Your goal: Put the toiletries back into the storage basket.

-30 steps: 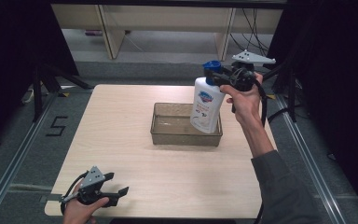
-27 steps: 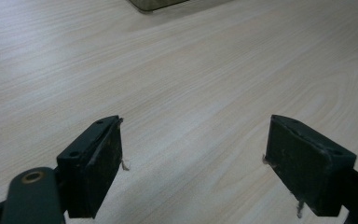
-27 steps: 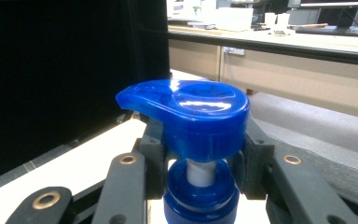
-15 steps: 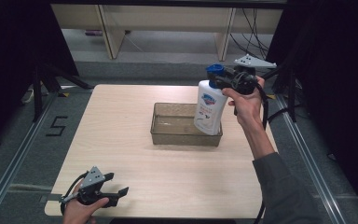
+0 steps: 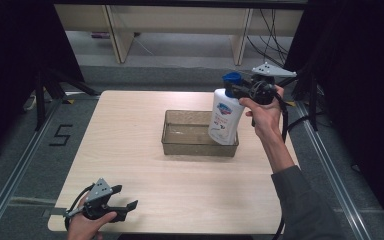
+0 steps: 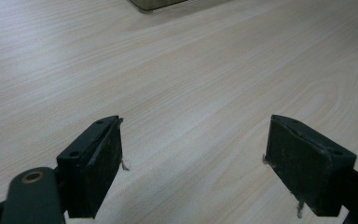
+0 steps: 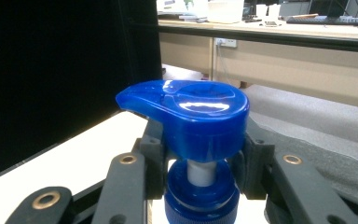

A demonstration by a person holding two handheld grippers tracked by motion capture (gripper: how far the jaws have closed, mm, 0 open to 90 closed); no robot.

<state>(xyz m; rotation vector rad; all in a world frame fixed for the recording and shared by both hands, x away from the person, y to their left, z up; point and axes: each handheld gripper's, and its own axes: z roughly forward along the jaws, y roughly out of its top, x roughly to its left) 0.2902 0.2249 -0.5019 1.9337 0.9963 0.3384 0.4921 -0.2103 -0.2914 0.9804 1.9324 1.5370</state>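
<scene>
A white pump bottle with a blue pump head hangs slightly tilted at the right end of the clear rectangular tray. Its base is inside the tray; I cannot tell whether it touches the bottom. My right gripper comes in from the right, and its jaws are shut on the pump head just above the blue collar. In the right gripper view the gripper clamps both sides of the pump. My left gripper rests near the table's front left corner, open with nothing between its fingers.
The tray stands mid-table, right of centre, and its corner shows at the top of the left gripper view. Bare light wood table lies to the left and front. Desk legs and cables stand beyond the far edge.
The right gripper with the bottle has sunk a little towards the tray. The left gripper has not moved.
</scene>
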